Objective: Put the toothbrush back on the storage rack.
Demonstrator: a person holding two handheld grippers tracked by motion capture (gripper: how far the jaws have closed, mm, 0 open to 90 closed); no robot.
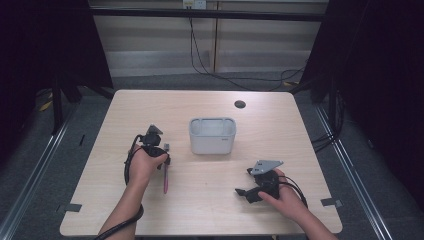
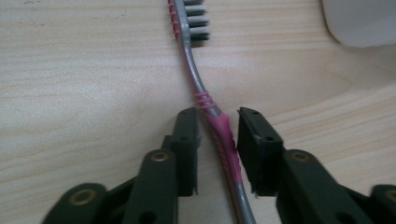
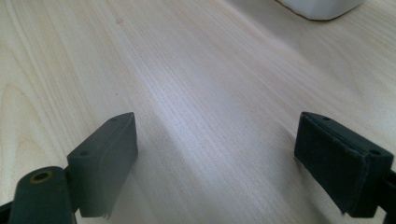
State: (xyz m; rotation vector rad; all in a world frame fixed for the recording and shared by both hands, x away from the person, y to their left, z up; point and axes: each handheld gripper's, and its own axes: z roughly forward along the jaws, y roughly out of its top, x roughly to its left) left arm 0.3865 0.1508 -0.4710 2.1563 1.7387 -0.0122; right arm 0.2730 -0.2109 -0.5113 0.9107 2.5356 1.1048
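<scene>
A white bin [image 1: 212,136] stands near the middle of the desk [image 1: 280,130], a little toward the far edge, and a small dark round spot [image 1: 240,104] lies beyond it toward the far right corner. Nothing lies between the bin and the toothbrush [image 1: 165,176], which rests flat on the desk left of the bin and nearer the front edge, its head toward the far edge and its pink handle toward the front. In the left gripper view the grey bristles [image 2: 196,21] face right, with a corner of the bin at the upper right. The left gripper [image 1: 165,156] comes down over the brush from the left hand [image 1: 142,167], with the forearm rising from the front edge. Its jaws straddle the pink grip of the handle, the left pad just about touching it and a thin gap on the right; they are not yet clamped. The right gripper [image 1: 243,193] lies low over the desk near the front right, held in the right hand [image 1: 285,197], pointing left toward the middle, its jaws wide apart over bare wood.
</scene>
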